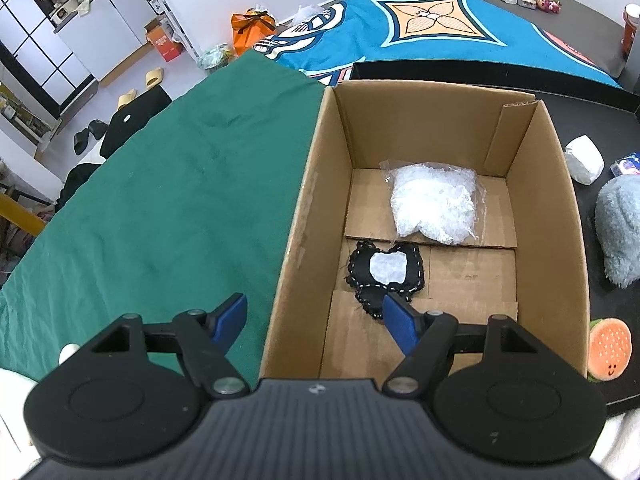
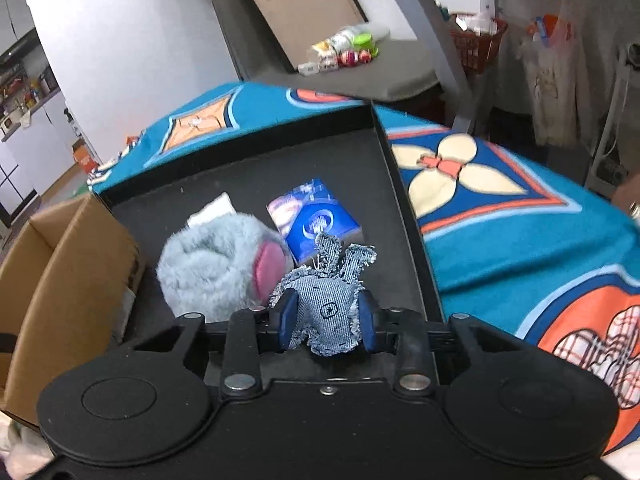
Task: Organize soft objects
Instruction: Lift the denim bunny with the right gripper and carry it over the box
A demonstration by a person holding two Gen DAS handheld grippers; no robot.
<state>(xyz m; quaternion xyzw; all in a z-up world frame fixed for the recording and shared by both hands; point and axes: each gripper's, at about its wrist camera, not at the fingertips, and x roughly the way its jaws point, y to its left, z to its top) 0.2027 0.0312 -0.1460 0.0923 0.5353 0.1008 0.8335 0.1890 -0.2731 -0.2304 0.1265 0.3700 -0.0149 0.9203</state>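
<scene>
Left gripper [image 1: 316,322]: fingers spread wide, empty, poised over the near left wall of the cardboard box [image 1: 308,200]. Box holds a black stitched fabric heart [image 1: 384,276] and a clear bag of white filling [image 1: 434,208].

Right gripper [image 2: 328,316]: clenched on a frayed denim rabbit [image 2: 330,300], above the black tray [image 2: 224,184], beside a grey plush toy [image 2: 212,264] and a blue packet [image 2: 316,220] whose print is unreadable.

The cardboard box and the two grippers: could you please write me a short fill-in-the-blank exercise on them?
1. The right gripper is shut on a toy made of ____ fabric.
2. The cardboard box holds a clear plastic bag and a ____ felt piece with white stitching.
3. The left gripper is ____ and holds nothing.
4. The fluffy grey plush lies in the ____ tray.

Missing words: denim; black; open; black
</scene>
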